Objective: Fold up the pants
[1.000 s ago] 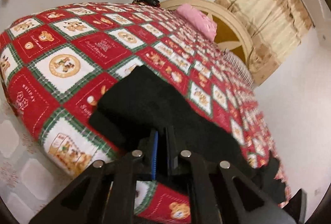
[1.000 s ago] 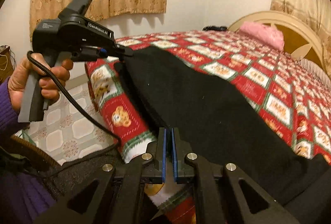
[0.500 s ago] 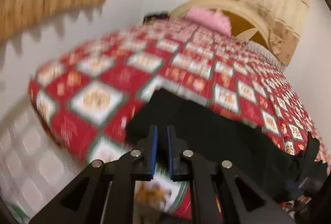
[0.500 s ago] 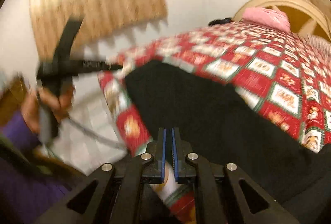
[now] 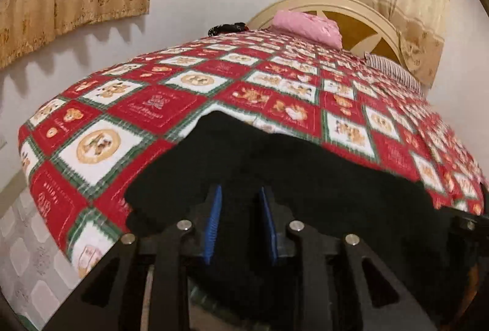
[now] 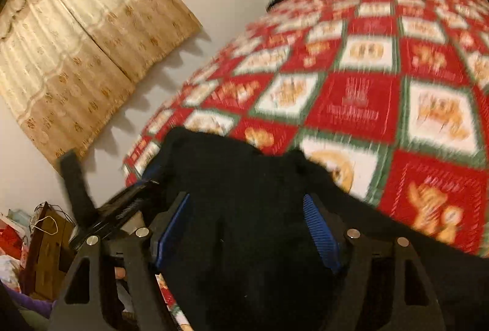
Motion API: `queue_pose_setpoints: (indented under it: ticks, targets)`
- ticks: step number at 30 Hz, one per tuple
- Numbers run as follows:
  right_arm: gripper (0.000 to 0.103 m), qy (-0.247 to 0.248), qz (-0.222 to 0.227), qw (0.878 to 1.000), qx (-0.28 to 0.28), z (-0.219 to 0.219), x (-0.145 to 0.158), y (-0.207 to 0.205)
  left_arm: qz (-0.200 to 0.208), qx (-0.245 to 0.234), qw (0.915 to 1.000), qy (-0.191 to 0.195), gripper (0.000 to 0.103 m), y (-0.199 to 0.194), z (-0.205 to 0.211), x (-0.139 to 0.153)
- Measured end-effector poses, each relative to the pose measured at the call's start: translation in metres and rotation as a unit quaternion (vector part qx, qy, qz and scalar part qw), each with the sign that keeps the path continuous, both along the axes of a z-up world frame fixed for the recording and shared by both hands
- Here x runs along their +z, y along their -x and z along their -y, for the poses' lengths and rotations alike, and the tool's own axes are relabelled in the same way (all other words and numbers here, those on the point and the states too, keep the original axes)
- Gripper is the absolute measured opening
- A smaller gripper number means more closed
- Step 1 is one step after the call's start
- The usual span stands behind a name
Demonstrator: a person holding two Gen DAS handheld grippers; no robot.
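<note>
Pants are lying at the foot edge of the checkered bedspread. Both grippers were shut a second ago; now left gripper and right gripper are opening over the black fabric, likely lining up for the next fold grab.

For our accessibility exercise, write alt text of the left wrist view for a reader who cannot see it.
The left claw, open with blue pads, hovers over black pants lying at the near edge of a bed with a red, white and green teddy-bear quilt. A pink pillow rests by the cream headboard.
</note>
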State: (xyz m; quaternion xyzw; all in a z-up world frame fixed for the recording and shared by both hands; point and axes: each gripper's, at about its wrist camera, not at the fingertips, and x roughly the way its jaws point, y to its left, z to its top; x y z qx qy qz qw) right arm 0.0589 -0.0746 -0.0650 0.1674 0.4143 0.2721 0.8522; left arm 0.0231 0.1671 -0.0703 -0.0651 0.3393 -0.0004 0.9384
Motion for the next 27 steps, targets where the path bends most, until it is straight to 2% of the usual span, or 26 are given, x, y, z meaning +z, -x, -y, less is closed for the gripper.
queue_pose_setpoints:
  ticks: [2,5,8,10,12,15,18,21,22,24,25,26,27]
  targets:
    - [0.076,0.002,0.002,1.000,0.007,-0.003,0.000,0.001,0.007,-0.004,0.9998,-0.020,0.029,0.004,0.004,-0.001]
    - [0.076,-0.036,-0.025,0.999,0.019,-0.003,0.000,-0.013,0.014,0.006,0.9994,-0.032,0.034,0.004,0.009,-0.002]
    - [0.076,-0.072,-0.052,0.996,0.012,-0.005,-0.008,-0.033,0.012,0.006,0.9990,-0.043,0.043,0.001,0.019,-0.001]
    - [0.076,-0.085,-0.057,0.995,0.004,-0.007,-0.011,-0.045,0.016,0.005,0.9981,-0.060,0.044,0.001,0.023,-0.003]
    - [0.075,-0.096,-0.055,0.994,-0.015,-0.002,-0.007,-0.052,0.016,0.000,0.9982,-0.058,0.044,0.002,0.022,-0.004]
    - [0.065,-0.107,-0.040,0.993,-0.037,0.016,-0.003,-0.060,0.013,-0.008,0.9989,-0.045,0.045,0.002,0.017,-0.004]
    - [0.055,-0.165,-0.092,0.981,-0.035,0.035,-0.023,-0.073,0.015,-0.010,0.9987,-0.047,0.045,0.003,0.018,-0.004]
    - [0.053,-0.176,-0.133,0.975,-0.016,0.047,-0.018,-0.074,0.014,-0.011,0.9987,-0.047,0.045,0.002,0.018,-0.003]
    - [0.053,-0.162,-0.137,0.977,-0.029,0.058,-0.009,-0.069,0.011,-0.013,0.9990,-0.042,0.045,0.003,0.018,-0.004]
    - [0.054,-0.108,-0.091,0.986,-0.093,0.093,0.019,-0.051,0.007,-0.016,0.9992,-0.035,0.045,0.002,0.016,-0.003]
    - [0.054,-0.081,-0.062,0.985,-0.141,0.118,0.035,-0.038,0.007,-0.018,0.9992,-0.034,0.045,0.002,0.016,-0.003]
    - [0.054,-0.044,-0.045,0.978,-0.197,0.145,0.049,-0.027,0.008,-0.019,0.9992,-0.033,0.045,0.002,0.016,-0.004]
    - [0.054,0.002,-0.041,0.966,-0.256,0.169,0.061,-0.018,0.009,-0.019,0.9992,-0.033,0.045,0.002,0.015,-0.003]
